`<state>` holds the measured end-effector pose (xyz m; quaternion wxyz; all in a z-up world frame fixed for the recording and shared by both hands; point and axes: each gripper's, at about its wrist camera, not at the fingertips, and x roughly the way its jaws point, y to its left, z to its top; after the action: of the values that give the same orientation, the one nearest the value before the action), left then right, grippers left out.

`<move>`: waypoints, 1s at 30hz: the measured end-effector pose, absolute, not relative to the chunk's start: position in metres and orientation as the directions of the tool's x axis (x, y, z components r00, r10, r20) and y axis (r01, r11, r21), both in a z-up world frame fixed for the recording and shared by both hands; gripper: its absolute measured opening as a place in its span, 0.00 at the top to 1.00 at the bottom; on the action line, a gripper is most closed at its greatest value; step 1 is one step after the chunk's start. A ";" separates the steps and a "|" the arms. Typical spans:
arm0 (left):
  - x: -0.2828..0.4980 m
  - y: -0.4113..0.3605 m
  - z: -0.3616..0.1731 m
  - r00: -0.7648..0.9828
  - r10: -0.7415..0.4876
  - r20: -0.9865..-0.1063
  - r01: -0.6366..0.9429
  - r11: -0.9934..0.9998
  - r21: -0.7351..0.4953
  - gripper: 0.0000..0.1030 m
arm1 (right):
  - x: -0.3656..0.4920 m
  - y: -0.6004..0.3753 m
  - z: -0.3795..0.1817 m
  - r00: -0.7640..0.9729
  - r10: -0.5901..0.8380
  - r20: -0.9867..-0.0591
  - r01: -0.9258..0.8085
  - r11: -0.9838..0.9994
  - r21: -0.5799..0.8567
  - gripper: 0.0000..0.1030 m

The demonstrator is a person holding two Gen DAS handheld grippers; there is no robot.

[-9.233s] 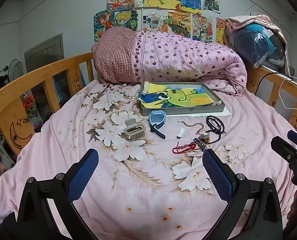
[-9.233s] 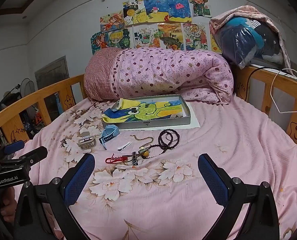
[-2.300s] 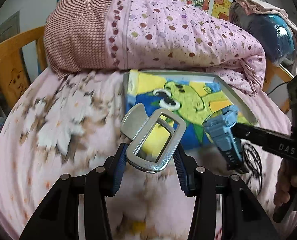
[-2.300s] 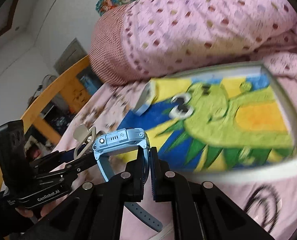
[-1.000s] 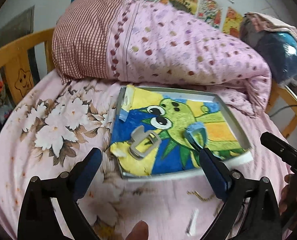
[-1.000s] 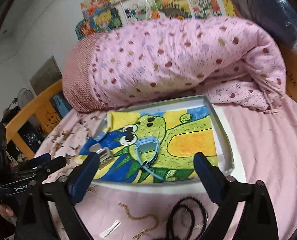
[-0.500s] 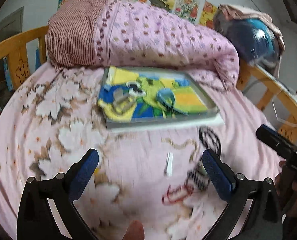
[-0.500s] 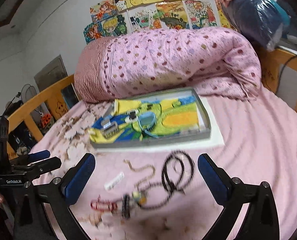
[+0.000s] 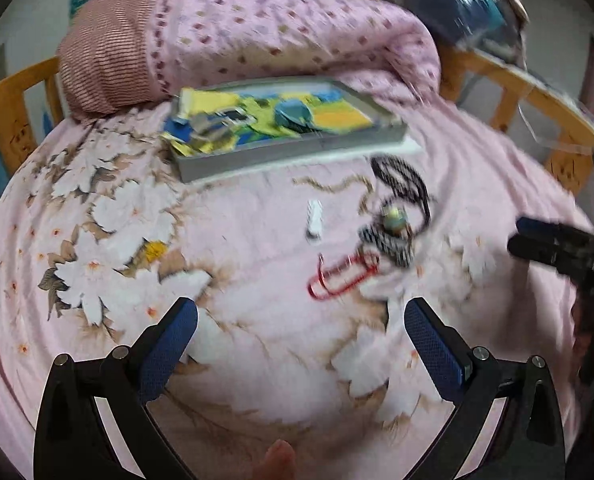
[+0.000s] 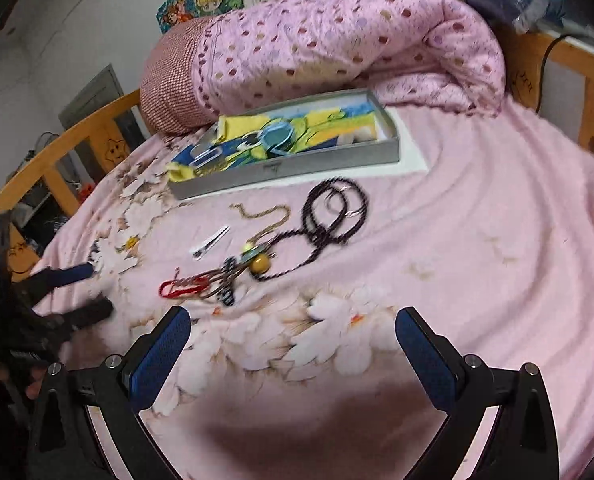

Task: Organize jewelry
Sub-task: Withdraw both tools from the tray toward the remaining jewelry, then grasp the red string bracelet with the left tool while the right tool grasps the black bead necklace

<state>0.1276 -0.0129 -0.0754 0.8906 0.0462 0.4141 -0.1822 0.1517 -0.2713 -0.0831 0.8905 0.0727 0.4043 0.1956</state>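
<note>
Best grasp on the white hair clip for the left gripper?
Judging by its pose, the white clip lies flat, long and thin, clear of the chains. Come straight down with the open left gripper and pinch across its narrow width at mid-length.

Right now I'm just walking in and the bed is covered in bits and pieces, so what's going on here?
A person is sorting jewelry into a grey tray on the bed, a claw in each hand. The left claw and right claw are both open and empty above the sheet. A blue watch and a hair clip lie in the tray. A dark bead necklace, a gold chain, a white clip and a red cord lie loose on the sheet.
</note>
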 end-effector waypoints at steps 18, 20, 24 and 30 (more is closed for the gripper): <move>0.140 -0.039 -0.104 0.607 -0.295 -0.738 0.500 0.863 0.066 0.23 | 0.189 -0.279 -0.102 0.572 0.393 -0.720 -0.282 0.919 0.278 0.10; 0.144 -0.044 -0.107 0.594 -0.306 -0.744 0.522 0.851 0.066 0.32 | 0.198 -0.278 -0.101 0.576 0.388 -0.720 -0.290 0.920 0.264 0.15; 0.155 -0.049 -0.112 0.569 -0.320 -0.758 0.538 0.841 0.049 0.46 | 0.219 -0.273 -0.099 0.576 0.378 -0.725 -0.316 0.921 0.229 0.28; 0.169 -0.053 -0.119 0.519 -0.322 -0.792 0.550 0.835 0.021 0.57 | 0.254 -0.258 -0.108 0.536 0.375 -0.756 -0.378 0.908 0.182 0.29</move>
<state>0.1693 -0.0525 -0.1195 0.8607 0.1357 0.4203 -0.2532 0.2544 -0.2579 -0.1079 0.8764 -0.0019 0.4311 0.2148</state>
